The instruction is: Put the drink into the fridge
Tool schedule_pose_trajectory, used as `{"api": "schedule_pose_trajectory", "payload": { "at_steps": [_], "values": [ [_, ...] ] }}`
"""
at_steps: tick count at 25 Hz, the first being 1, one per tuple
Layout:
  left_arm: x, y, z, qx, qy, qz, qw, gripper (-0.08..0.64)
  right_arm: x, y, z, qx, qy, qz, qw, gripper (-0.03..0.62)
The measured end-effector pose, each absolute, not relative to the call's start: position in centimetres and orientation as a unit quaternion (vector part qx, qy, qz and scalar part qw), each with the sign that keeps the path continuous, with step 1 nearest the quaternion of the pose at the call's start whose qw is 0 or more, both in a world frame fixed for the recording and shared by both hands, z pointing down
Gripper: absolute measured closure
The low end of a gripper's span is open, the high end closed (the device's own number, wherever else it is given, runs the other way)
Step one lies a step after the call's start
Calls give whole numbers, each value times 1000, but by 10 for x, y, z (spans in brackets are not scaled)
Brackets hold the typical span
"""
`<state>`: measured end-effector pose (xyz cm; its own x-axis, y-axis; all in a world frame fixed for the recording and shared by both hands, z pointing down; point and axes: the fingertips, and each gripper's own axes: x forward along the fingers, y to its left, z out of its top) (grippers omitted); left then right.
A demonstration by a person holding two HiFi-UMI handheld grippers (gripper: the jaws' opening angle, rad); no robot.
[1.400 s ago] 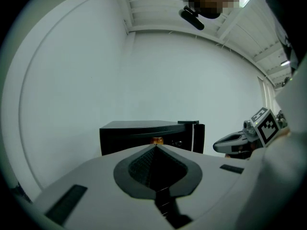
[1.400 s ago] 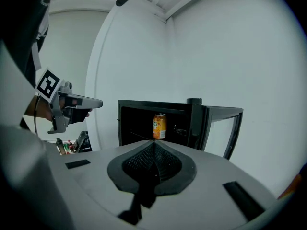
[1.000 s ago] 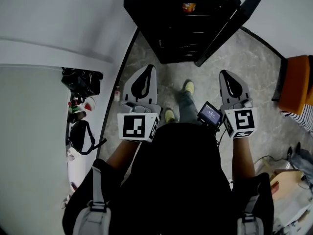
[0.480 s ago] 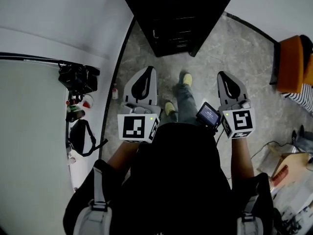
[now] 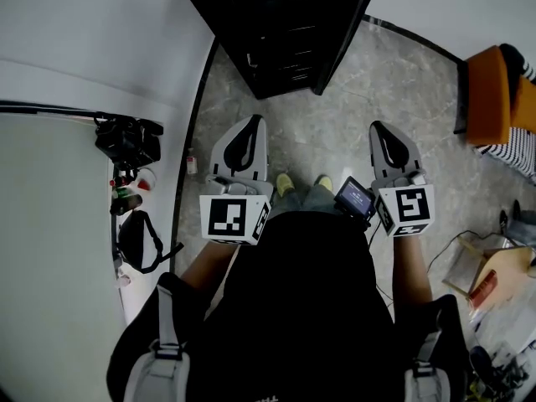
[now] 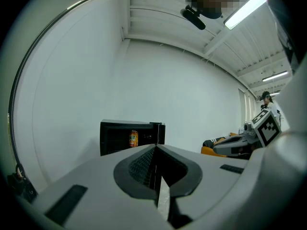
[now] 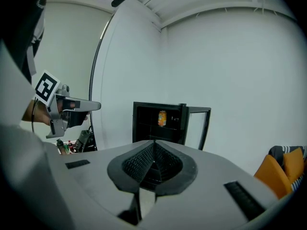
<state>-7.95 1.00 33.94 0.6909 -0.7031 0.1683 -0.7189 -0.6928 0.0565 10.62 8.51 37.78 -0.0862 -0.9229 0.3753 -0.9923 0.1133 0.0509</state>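
Lighting: even, cool, indoor. The source is a ceiling strip light (image 6: 244, 11), blown out to pure white in the left gripper view. The white walls (image 7: 230, 61) are uniformly lit, with no hard glare. The fridge (image 5: 285, 48) interior is near black and its detail is lost; the orange can (image 7: 162, 118) inside shows as one bright spot. In the head view the person's black clothing (image 5: 293, 308) is underexposed, and shadows on the marbled floor (image 5: 352, 115) are soft. All views have strong fisheye bending and dark vignetted corners. The nearest foreground is soft in both gripper views.
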Motion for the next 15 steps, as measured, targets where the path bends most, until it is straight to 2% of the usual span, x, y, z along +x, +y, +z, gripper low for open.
{"api": "schedule_pose_trajectory", "payload": {
  "at_steps": [8,15],
  "values": [
    [-44,39,323,918,-389,67,47,551,139,110,359,657,-734,99,143,578],
    [-16,74,320,918,-388,67,40,551,172,141,348,660,-736,112,100,577]
  ]
}}
